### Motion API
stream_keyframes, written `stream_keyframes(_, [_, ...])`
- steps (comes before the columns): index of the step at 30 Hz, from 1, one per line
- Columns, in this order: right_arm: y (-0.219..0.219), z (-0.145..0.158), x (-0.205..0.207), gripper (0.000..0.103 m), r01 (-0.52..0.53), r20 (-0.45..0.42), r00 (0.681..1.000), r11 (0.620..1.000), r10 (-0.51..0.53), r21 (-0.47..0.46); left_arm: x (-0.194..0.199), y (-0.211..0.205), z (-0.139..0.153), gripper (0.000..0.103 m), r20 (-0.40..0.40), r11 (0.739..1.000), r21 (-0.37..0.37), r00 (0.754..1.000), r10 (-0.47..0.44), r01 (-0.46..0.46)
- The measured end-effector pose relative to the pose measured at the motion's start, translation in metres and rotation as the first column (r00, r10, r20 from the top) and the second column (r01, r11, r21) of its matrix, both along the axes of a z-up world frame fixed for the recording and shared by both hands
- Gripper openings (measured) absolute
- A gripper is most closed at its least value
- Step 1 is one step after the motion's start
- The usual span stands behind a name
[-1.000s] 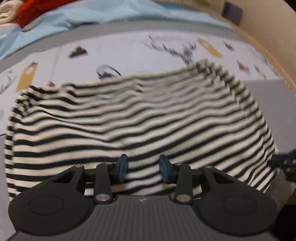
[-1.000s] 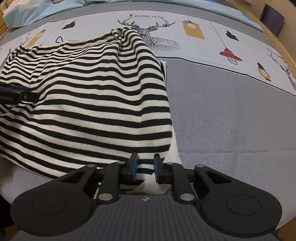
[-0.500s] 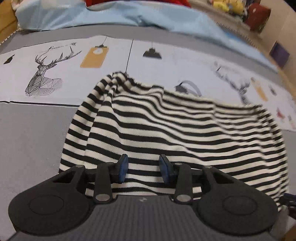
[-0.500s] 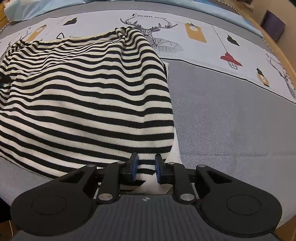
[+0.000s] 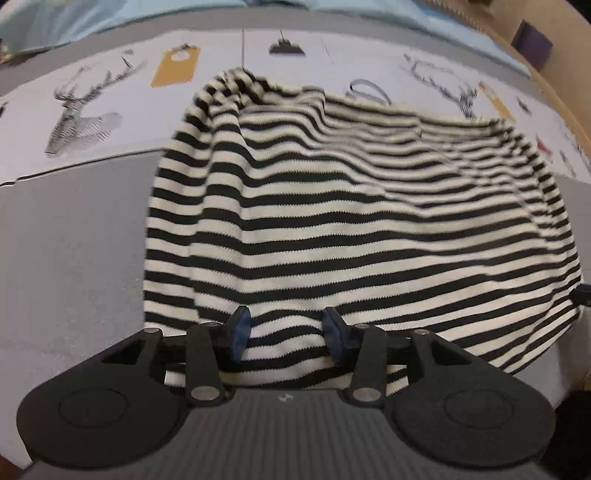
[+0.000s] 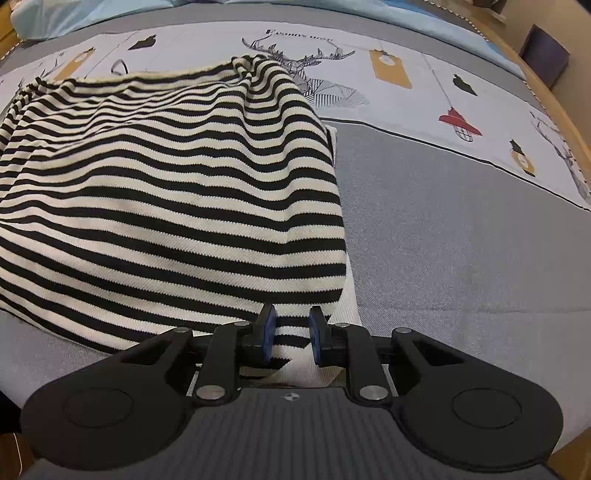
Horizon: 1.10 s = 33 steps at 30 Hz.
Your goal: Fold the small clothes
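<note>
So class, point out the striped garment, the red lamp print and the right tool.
striped garment (image 6: 166,206), right wrist view, middle of cloth.
red lamp print (image 6: 459,123), right wrist view, lamp body.
right tool (image 6: 289,338), right wrist view, between fingertips.

A bedroom in a home, by the look of it. A bed as work surface, spread with a grey and white cover (image 6: 461,229) printed with deer heads, hanging lamps and orange tags. Along the far edge, a pale blue quilt (image 6: 439,14). At the right edge, a wooden bed frame (image 6: 554,99), beside a beige wall (image 5: 565,22).
</note>
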State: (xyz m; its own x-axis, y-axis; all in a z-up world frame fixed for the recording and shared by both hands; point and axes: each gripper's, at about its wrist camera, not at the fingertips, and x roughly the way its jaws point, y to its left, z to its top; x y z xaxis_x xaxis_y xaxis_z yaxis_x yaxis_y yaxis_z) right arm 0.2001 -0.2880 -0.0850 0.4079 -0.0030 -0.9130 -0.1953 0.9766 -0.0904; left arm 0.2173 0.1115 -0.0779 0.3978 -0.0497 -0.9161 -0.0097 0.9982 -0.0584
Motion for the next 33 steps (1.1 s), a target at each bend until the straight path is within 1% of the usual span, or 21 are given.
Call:
stream_keyframes(3, [-0.004, 0.012, -0.007, 0.021, 0.020, 0.050, 0.999, 1.000, -0.021, 0.021, -0.019, 0.009, 0.020, 0.049, 0.079, 0.999, -0.022, 0.996, 0.033, -0.032])
stream_keyframes(6, [-0.012, 0.029, -0.021, 0.022, 0.049, 0.139, 0.989, 0.998, -0.056, 0.050, -0.038, 0.019, 0.039, 0.049, 0.147, 0.995, -0.062, 0.985, 0.088, -0.079])
stream_keyframes(8, [-0.019, 0.042, -0.030, 0.022, 0.072, 0.198, 0.976, 0.994, -0.086, 0.076, -0.050, 0.025, 0.050, 0.049, 0.187, 0.990, -0.090, 0.975, 0.123, -0.107])
stream_keyframes(12, [-0.035, 0.064, -0.050, 0.023, 0.132, 0.291, 0.942, 0.981, -0.168, 0.141, -0.070, 0.023, 0.070, 0.050, 0.246, 0.983, -0.097, 0.954, 0.173, -0.153])
stream_keyframes(15, [-0.044, 0.075, -0.062, 0.026, 0.167, 0.322, 0.920, 0.966, -0.224, 0.196, -0.084, 0.020, 0.080, 0.053, 0.264, 0.977, -0.096, 0.941, 0.211, -0.192])
stream_keyframes(18, [-0.046, 0.084, -0.077, 0.030, 0.176, 0.351, 0.901, 0.955, -0.254, 0.238, -0.094, 0.016, 0.085, 0.053, 0.278, 0.976, -0.086, 0.936, 0.217, -0.201])
stream_keyframes(20, [-0.045, 0.089, -0.085, 0.032, 0.172, 0.369, 0.893, 0.954, -0.256, 0.247, -0.100, 0.012, 0.087, 0.054, 0.289, 0.977, -0.066, 0.934, 0.212, -0.201])
stream_keyframes(24, [-0.041, 0.098, -0.098, 0.033, 0.153, 0.405, 0.880, 0.955, -0.250, 0.255, -0.108, 0.011, 0.090, 0.056, 0.269, 0.975, -0.077, 0.937, 0.221, -0.208])
stream_keyframes(26, [-0.040, 0.101, -0.104, 0.035, 0.144, 0.418, 0.875, 0.955, -0.245, 0.259, -0.110, 0.009, 0.098, 0.056, 0.261, 0.977, -0.067, 0.941, 0.214, -0.204])
stream_keyframes(29, [-0.039, 0.105, -0.111, 0.035, 0.138, 0.428, 0.871, 0.956, -0.242, 0.260, -0.119, 0.003, 0.114, 0.056, 0.300, 0.985, -0.031, 0.939, 0.170, -0.169])
stream_keyframes(31, [-0.038, 0.107, -0.113, 0.035, 0.134, 0.437, 0.867, 0.956, -0.241, 0.261, -0.124, 0.005, 0.116, 0.055, 0.311, 0.987, -0.035, 0.937, 0.161, -0.158])
stream_keyframes(33, [-0.035, 0.109, -0.116, 0.035, 0.133, 0.445, 0.861, 0.953, -0.247, 0.271, -0.129, 0.013, 0.110, 0.055, 0.305, 0.985, -0.060, 0.937, 0.172, -0.161])
